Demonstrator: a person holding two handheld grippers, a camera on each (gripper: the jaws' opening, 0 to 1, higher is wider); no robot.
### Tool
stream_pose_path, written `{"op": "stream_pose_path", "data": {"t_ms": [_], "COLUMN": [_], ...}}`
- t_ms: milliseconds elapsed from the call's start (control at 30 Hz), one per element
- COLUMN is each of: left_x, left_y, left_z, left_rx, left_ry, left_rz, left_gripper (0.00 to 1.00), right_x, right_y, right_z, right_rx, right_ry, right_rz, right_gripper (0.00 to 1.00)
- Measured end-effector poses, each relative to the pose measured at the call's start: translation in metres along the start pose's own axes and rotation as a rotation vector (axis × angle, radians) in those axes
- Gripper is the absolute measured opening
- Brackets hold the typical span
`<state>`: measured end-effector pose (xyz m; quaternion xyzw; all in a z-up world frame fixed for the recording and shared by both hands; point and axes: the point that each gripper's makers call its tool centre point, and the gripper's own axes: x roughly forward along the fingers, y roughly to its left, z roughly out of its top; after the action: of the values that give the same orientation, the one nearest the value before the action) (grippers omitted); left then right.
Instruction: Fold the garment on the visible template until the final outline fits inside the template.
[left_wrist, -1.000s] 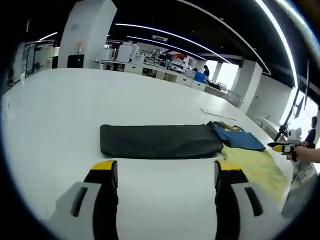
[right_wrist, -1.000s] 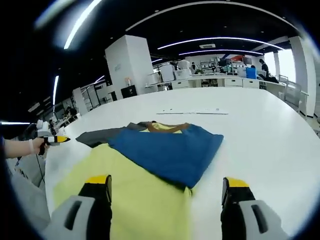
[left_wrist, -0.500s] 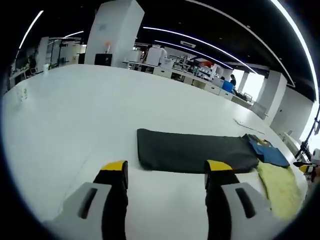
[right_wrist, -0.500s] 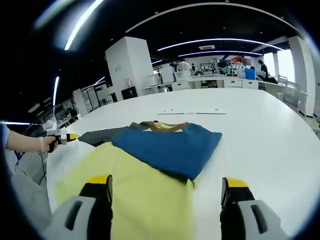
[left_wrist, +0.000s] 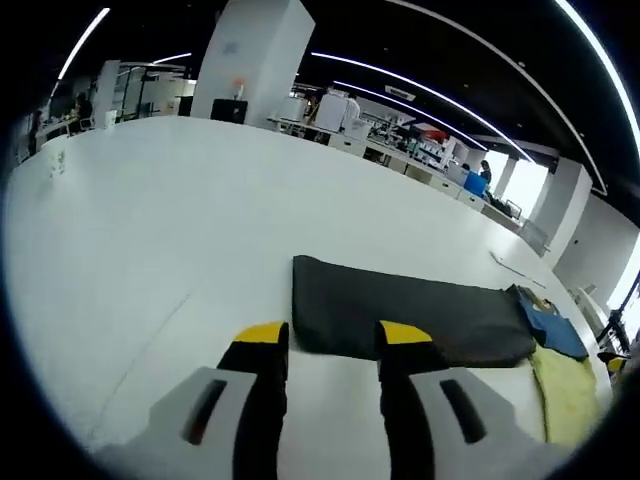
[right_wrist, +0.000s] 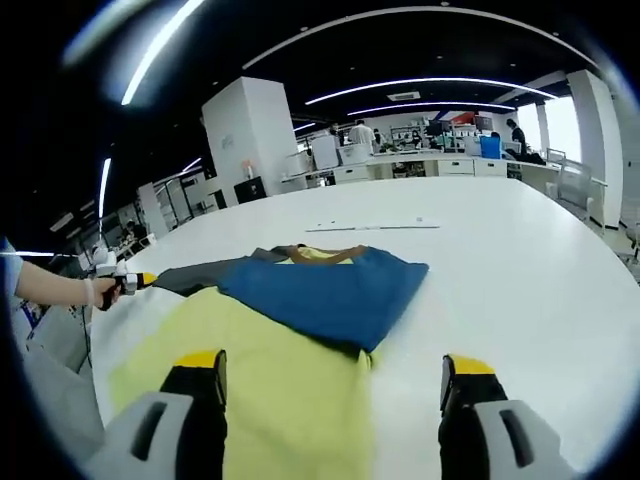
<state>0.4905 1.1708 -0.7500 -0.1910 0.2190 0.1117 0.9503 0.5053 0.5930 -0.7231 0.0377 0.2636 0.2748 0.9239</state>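
Observation:
A dark grey garment (left_wrist: 410, 315) lies folded into a long flat band on the white table (left_wrist: 150, 220). My left gripper (left_wrist: 333, 340) hovers just short of the band's left end, open, jaws fairly close together with nothing between them. A blue garment (left_wrist: 555, 330) and a yellow garment (left_wrist: 560, 385) lie past the band's right end. In the right gripper view the blue garment (right_wrist: 325, 290) overlaps the yellow garment (right_wrist: 270, 370), with the dark garment (right_wrist: 200, 272) behind them. My right gripper (right_wrist: 332, 365) is wide open above the yellow cloth, holding nothing.
A hand holds the left gripper (right_wrist: 125, 283) at the table's left edge in the right gripper view. A thin white strip (right_wrist: 370, 226) lies flat farther back on the table. Desks, a white pillar (right_wrist: 250, 135) and people stand far behind.
The left jaws have drawn closer together, and the left gripper view has shifted toward the dark band's left end. The right gripper view has barely moved.

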Motion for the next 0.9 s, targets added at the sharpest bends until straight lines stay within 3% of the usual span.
{"op": "stream_pose_path", "data": {"t_ms": [233, 333, 467, 600, 800, 900], "left_x": [0.015, 0.018, 0.021, 0.018, 0.008, 0.003], "left_y": [0.019, 0.018, 0.016, 0.004, -0.041, -0.069], "left_z": [-0.005, -0.006, -0.008, -0.008, 0.005, 0.014], "left_rx": [-0.064, -0.093, -0.070, -0.123, -0.159, -0.132], "left_ry": [0.010, 0.010, 0.018, 0.015, -0.016, -0.042], "left_rz": [0.011, 0.010, 0.014, -0.025, -0.155, -0.224], "left_gripper": [0.05, 0.02, 0.01, 0.00, 0.00, 0.00], "right_x": [-0.001, -0.001, -0.004, -0.007, -0.008, -0.007], "right_y": [0.009, 0.008, 0.007, 0.003, 0.003, 0.003], "right_z": [-0.011, -0.016, -0.019, -0.019, -0.016, -0.017], "right_rx": [0.010, 0.012, 0.014, 0.020, 0.028, 0.013], "right_ry": [0.016, 0.023, 0.025, 0.021, 0.008, 0.021], "right_rz": [0.004, 0.005, 0.009, 0.004, 0.010, 0.011], "right_gripper": [0.88, 0.87, 0.87, 0.86, 0.85, 0.83]}}
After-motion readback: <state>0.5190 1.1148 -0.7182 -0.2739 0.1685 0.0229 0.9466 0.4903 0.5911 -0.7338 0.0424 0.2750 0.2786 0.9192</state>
